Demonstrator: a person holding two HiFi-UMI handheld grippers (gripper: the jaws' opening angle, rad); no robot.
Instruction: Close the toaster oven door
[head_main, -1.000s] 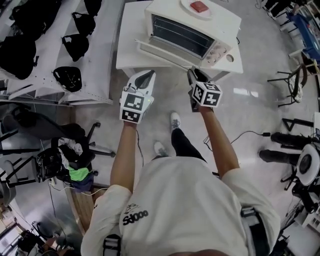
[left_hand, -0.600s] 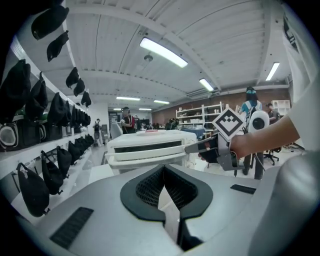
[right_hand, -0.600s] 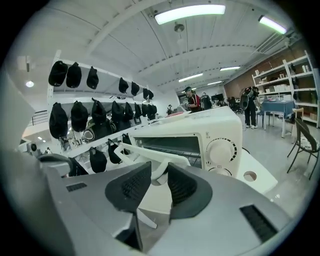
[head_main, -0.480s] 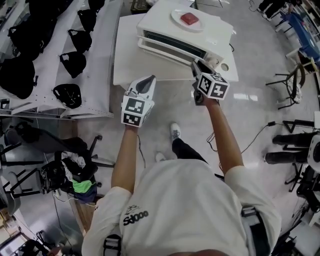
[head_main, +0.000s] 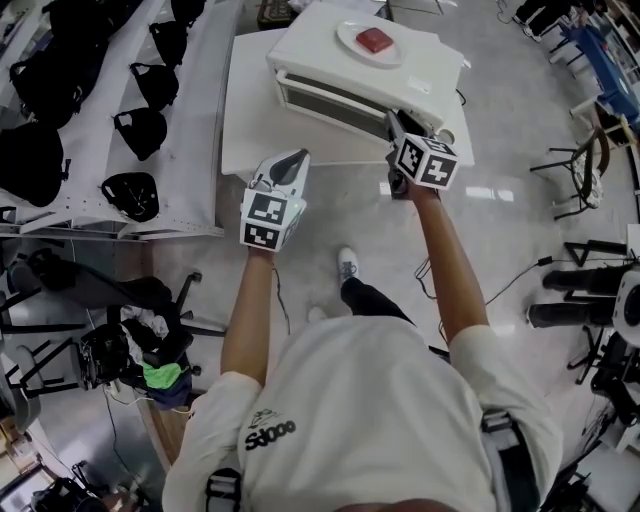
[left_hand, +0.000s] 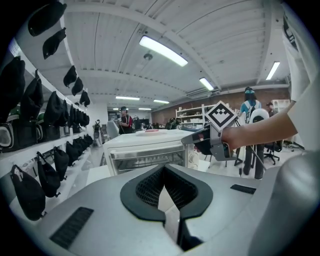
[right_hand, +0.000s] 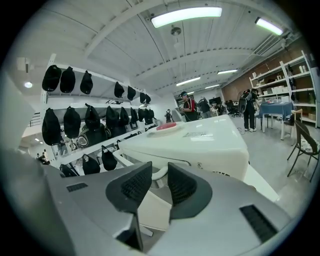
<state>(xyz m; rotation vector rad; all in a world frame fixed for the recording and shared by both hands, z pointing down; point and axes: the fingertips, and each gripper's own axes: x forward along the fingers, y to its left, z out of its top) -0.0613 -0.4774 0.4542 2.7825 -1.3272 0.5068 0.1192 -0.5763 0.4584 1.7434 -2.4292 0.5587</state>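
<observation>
The boxy white toaster oven (head_main: 365, 60) stands on the white table (head_main: 245, 120) at the upper centre of the head view, its glass-fronted door (head_main: 335, 98) almost upright. The right tool (head_main: 396, 126) is at the door's right end, jaws closing with the white bar handle (right_hand: 159, 173) in the gap and the pads not yet pressing. The left tool (head_main: 297, 156) hangs clenched and empty at lower left. Push gently along the door's arc until it seats; a hard shove could slide the oven back.

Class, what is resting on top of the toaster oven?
A white plate holding a red object rests on the toaster oven. The plate's centre, under that object, is covered.
</observation>
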